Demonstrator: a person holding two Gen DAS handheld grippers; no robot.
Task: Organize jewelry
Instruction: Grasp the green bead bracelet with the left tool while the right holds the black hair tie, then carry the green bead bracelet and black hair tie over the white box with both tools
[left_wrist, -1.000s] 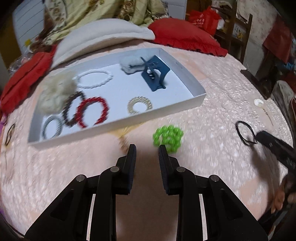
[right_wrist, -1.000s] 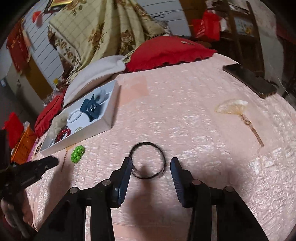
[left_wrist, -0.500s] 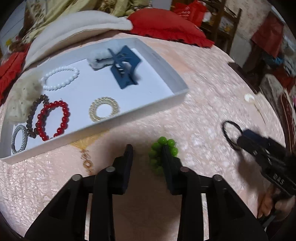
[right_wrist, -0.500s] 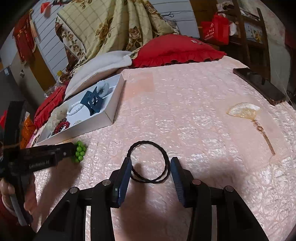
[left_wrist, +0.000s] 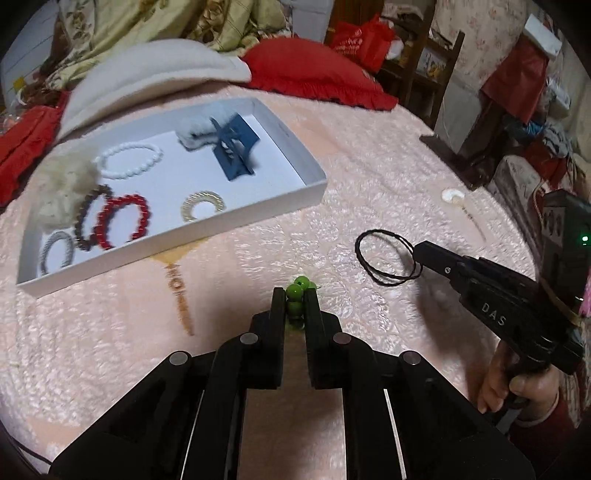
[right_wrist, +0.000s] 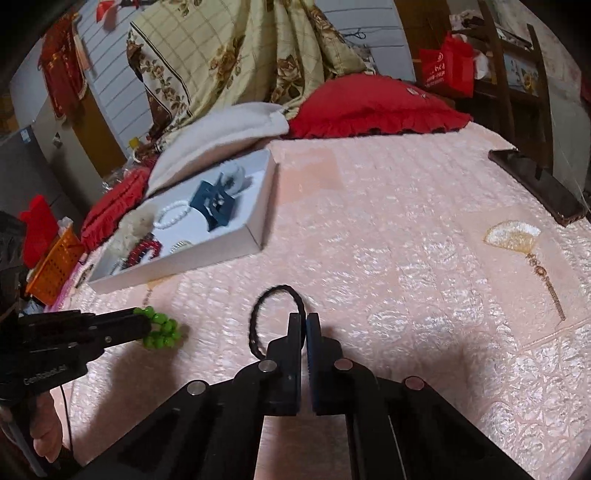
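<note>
**Both grippers clamping jewelry on the pink quilt**

Now, starting at the far left, a white tray (left_wrist: 258, 206) is sitting on the pink quilted bedspread (left_wrist: 369, 177), holding a grey ring-shaped band (left_wrist: 55, 254), a dark brown bead bracelet (left_wrist: 86, 218), a red bead bracelet (left_wrist: 123, 221), a white pearl bracelet (left_wrist: 129, 160), a gold coil ring (left_wrist: 203, 205) and a blue hair claw (left_wrist: 234, 147) lying against a fluffy white piece.

Moving right, the left gripper (left_wrist: 294, 299) is pinching a green bead bracelet (left_wrist: 295, 295) between its two fingers, which are drawn in tight on the beads just in front of the tray's near wall. In the right wrist view the same bracelet (right_wrist: 160, 328) is bunching out past the left gripper's tip.

Further right, the right gripper (right_wrist: 304, 323) is clamping a black hair tie (right_wrist: 258, 317), its fingers pressed nearly together on the loop's edge; the rest of the loop (left_wrist: 384, 256) is hanging out to the left of the fingertips, over the quilt.

Farthest right, a fan-shaped embroidered motif (right_wrist: 513, 236) is showing on the bedspread, well apart from both grippers.
</note>
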